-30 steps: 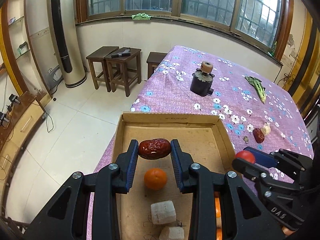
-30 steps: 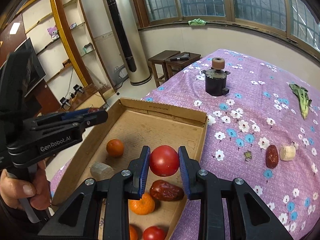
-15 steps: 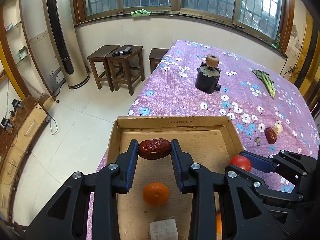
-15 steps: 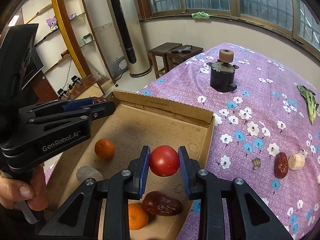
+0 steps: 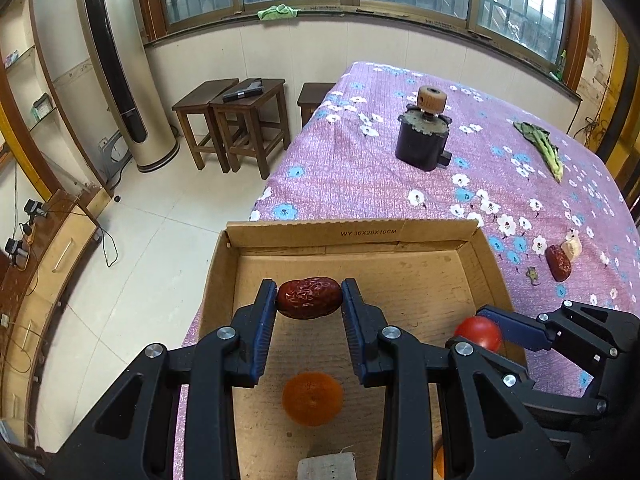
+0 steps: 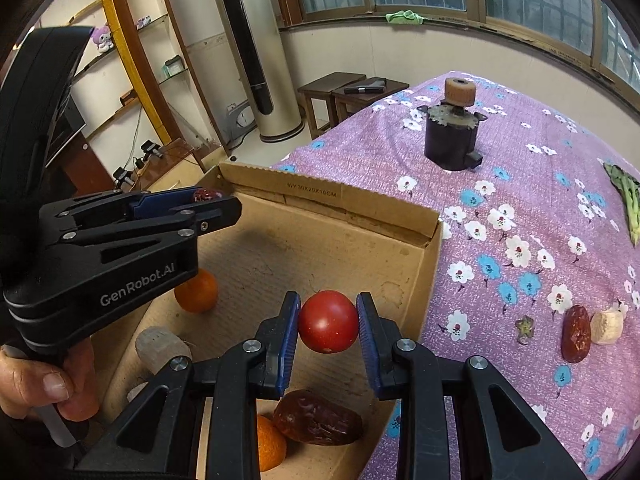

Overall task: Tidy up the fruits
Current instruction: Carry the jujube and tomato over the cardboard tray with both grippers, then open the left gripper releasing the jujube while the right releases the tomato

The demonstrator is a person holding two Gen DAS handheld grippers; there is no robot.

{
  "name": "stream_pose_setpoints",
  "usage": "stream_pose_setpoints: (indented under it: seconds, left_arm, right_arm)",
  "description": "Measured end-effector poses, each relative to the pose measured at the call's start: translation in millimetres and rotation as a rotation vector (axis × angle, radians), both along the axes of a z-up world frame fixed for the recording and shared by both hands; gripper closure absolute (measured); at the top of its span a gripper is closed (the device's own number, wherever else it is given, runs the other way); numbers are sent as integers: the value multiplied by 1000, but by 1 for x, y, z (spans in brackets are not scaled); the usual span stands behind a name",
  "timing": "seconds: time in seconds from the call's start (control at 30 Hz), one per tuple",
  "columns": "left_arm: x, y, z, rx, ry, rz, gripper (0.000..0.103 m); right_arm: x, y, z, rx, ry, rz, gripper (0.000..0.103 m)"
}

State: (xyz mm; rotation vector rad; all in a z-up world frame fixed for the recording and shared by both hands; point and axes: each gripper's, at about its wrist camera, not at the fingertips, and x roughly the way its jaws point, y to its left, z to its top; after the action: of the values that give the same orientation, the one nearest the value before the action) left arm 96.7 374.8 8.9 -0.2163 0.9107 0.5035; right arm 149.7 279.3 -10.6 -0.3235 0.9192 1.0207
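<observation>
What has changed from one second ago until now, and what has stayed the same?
Both grippers moved forward over the cardboard box toward its far wall: the orange slid lower in the left wrist view. Nothing was released. The left gripper still clamps the red date, the right gripper the tomato.

Left gripper (image 5: 309, 300): black plastic frame showing triangular cut-outs, silver screw heads dotting the pivots, ribbed blue pads lining the inner faces of its fingers (image 5: 264, 332). Right gripper (image 6: 328, 322) is wearing the same build: black arms, silver screws, blue ribbed pads. White "GenRobot.AI" lettering is running along the left gripper's body in the right wrist view. A bare hand (image 6: 44, 388) is showing at that view's near left.
</observation>
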Motion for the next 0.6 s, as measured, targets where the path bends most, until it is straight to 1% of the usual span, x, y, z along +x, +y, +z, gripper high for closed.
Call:
stream_pose_setpoints:
  seconds: [0.23,0.53,0.6]
  left_arm:
    - [8,1,-11,-20,45,-8,73]
    - [16,4,-31,-64,128,2,72]
    - [15,4,-31,-65,129,6,70]
  right_arm:
    - [0,5,-10,-35,14,16,74]
    - [-1,7,-17,-54,27,16,74]
    - [-1,7,-18,-57,24,15,73]
